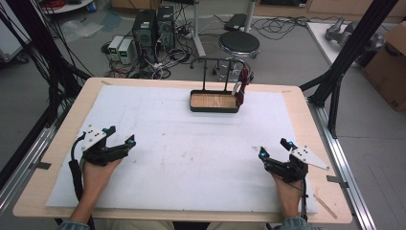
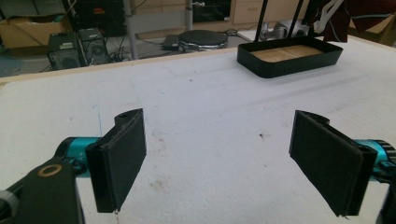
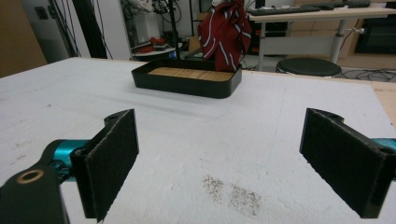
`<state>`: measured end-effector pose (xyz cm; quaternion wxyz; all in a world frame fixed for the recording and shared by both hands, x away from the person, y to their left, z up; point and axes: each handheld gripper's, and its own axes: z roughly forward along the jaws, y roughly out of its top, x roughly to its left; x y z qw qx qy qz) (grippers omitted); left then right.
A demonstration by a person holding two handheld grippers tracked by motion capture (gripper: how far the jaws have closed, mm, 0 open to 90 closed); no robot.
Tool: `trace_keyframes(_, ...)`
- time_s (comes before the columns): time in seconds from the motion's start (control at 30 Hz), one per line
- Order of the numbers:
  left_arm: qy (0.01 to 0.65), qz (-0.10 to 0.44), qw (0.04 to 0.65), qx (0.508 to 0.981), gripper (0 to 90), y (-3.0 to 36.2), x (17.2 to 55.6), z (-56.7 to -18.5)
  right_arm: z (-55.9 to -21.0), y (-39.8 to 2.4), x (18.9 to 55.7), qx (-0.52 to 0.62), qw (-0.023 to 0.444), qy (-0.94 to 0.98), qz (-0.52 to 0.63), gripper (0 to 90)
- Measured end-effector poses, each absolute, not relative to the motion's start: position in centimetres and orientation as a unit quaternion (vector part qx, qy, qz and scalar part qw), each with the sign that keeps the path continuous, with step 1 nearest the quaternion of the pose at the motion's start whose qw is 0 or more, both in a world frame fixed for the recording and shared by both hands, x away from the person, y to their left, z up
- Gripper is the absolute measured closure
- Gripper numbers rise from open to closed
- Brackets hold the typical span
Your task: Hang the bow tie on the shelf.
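A black tray with a wooden floor stands at the back middle of the white mat; it also appears as the tray and tray in the gripper views. A thin black rack rises from it, and a dark red striped cloth hangs from the rack's right end, seen as the cloth over the tray's far corner. My left gripper rests open at the near left, jaws wide apart. My right gripper rests open at the near right, nothing between its pads.
The white mat covers most of the wooden table. A dark smudge marks the mat before the right gripper. Beyond the far edge stand a round stool, computer towers and cables. A black frame post rises at the right.
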<state>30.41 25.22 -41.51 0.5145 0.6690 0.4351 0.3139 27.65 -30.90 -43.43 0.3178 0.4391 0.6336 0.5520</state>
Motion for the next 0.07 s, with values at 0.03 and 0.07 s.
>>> trace_keyframes(0.03, 0.436, 0.313, 0.512, 0.67, 19.0, 25.3, 30.47, -41.6, -43.46, -30.92, 27.66, 0.441, 0.318, 0.633, 0.551, 10.8)
trace_keyframes(0.07, 0.436, 0.313, 0.512, 0.67, 19.0, 25.3, 30.47, -41.6, -43.46, -30.92, 27.66, 0.441, 0.318, 0.633, 0.551, 10.8)
